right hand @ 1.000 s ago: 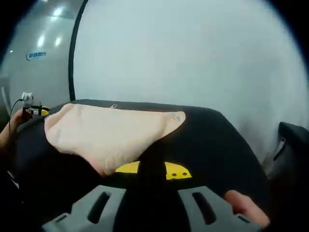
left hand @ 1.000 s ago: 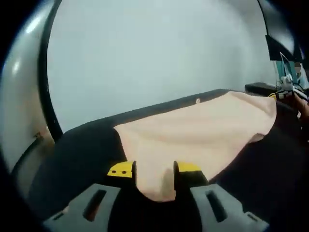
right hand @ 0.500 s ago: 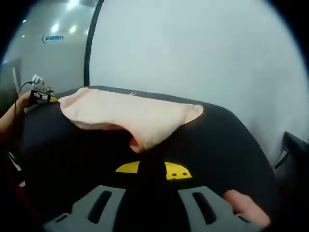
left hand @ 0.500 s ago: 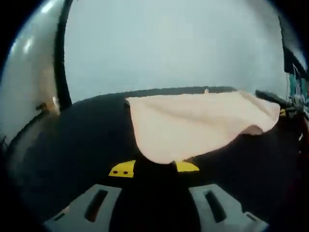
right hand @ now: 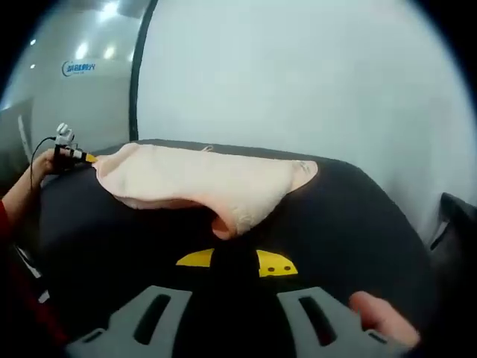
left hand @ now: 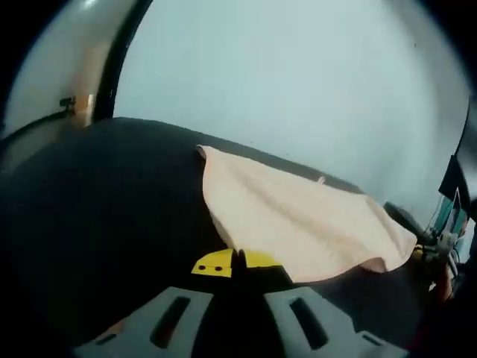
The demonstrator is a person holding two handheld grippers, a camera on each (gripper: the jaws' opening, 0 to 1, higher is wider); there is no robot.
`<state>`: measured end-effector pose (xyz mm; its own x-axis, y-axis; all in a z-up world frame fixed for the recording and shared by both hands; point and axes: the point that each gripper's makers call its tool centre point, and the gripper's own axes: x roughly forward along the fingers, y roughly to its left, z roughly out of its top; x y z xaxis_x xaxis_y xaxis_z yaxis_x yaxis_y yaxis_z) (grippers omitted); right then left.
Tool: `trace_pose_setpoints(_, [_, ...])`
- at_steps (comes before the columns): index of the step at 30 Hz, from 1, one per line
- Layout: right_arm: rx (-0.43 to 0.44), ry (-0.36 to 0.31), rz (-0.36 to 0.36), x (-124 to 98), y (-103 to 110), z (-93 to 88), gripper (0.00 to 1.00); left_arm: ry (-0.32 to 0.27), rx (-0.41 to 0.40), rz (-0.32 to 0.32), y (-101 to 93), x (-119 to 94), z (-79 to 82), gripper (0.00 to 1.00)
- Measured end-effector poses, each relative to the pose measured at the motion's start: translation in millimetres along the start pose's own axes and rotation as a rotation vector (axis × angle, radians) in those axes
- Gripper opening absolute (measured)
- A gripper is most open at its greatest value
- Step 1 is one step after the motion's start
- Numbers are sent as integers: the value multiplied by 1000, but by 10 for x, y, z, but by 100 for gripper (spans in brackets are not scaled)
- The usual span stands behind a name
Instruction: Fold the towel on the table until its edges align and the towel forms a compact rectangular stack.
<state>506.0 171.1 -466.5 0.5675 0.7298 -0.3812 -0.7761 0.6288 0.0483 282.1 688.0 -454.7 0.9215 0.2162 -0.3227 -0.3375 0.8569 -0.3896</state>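
Currently a peach towel [left hand: 298,227] lies on the black tabletop [left hand: 104,201], reaching its far edge. Your left gripper [left hand: 238,262] has its yellow tips together, pinching the towel's near corner. Your right gripper [right hand: 235,261] is closed too; whether it grips the hanging corner, you cannot tell.

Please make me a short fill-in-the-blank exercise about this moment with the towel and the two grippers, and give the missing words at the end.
1. The towel lying on the table has a pale ____ colour.
2. The table surface under the towel is ____ in colour.
3. The tips of the left gripper carry ____ pads.
4. In the left gripper view, the left gripper's jaws are ____ on the towel's edge.

Missing words: peach; black; yellow; shut
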Motion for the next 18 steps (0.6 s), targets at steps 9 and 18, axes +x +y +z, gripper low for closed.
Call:
trace_pose_setpoints(9, [93, -30, -117, 272, -9, 123, 26, -130, -74, 54, 335, -209, 259, 5])
trace_pose_setpoints(18, [-58, -6, -268, 387, -137, 268, 1, -136, -52, 34, 431, -197, 201, 5])
